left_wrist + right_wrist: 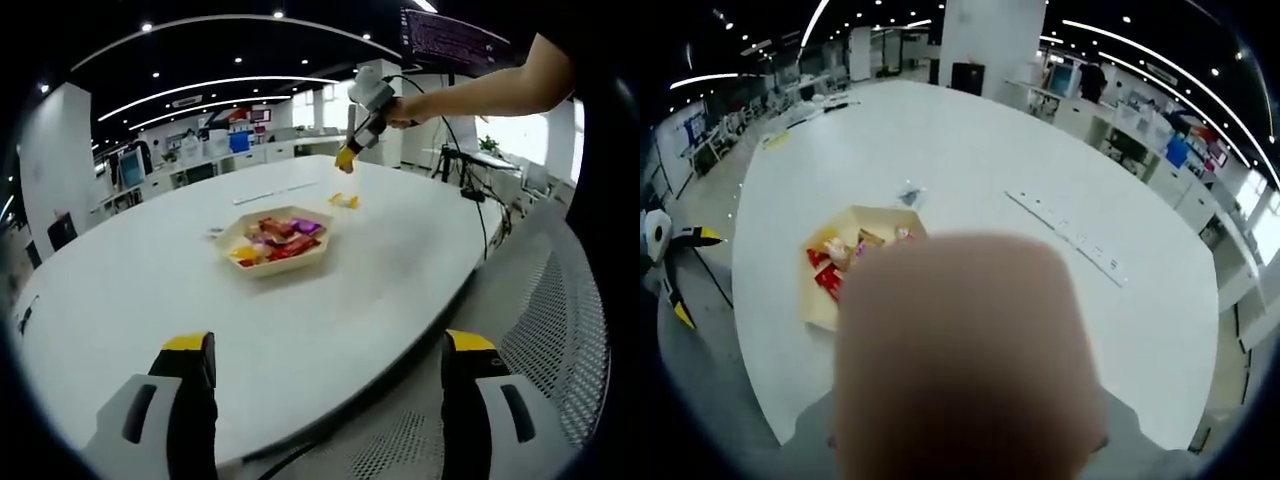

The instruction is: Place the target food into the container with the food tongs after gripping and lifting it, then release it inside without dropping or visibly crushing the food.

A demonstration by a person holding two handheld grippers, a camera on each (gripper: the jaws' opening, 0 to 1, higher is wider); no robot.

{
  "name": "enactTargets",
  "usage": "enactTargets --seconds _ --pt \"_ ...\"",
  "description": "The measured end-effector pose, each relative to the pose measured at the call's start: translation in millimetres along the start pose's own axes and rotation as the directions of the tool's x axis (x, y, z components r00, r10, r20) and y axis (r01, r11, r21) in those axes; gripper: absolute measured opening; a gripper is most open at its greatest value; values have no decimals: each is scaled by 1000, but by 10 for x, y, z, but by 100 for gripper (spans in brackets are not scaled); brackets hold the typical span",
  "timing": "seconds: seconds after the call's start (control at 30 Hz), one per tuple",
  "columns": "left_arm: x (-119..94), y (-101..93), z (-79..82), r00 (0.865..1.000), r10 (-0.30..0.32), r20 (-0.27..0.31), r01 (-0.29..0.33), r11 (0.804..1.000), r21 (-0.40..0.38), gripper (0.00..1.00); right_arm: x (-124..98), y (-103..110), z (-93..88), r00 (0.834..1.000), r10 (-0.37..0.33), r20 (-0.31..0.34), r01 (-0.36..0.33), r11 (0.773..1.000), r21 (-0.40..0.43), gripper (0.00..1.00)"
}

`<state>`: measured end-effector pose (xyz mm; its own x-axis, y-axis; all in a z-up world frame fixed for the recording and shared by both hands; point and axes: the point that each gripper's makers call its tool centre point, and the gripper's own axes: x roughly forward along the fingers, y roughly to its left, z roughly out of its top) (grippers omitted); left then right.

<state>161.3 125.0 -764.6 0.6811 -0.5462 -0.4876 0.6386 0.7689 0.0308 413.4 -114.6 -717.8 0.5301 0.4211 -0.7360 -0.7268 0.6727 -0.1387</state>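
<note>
Your white worktop (150, 290) is the biggest thing here, a long rounded slab, and everything else is best placed from the tray (277, 241) sitting near its middle. That tray is a shallow, pale, many-sided dish heaped with small wrapped snacks (285, 236) in red, orange and purple; these look like the food to be moved, though no separate container or tongs can be made out.

Your left claw (322, 395) hangs off the near edge of the worktop, well apart from the tray, jaws spread wide and holding nothing. The tray lies straight ahead of it, along the line of its jaws.

Your right claw (346, 157) is raised beyond the tray, on its far side, tip pointing down toward a small yellow item (344, 200) on the worktop just past the tray. Whether it is parted or closed cannot be told: in the right gripper view a blurred tan mass (965, 360) covers the jaws.

By my judgement the right claw is nearer the food.
</note>
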Motion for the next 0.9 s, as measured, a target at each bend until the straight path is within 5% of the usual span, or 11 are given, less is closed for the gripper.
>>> enactTargets --seconds 0.9 --pt "-20 6 68 999 10 43 -11 1000 18 89 -333 148 619 998 21 63 -20 1000 -15 22"
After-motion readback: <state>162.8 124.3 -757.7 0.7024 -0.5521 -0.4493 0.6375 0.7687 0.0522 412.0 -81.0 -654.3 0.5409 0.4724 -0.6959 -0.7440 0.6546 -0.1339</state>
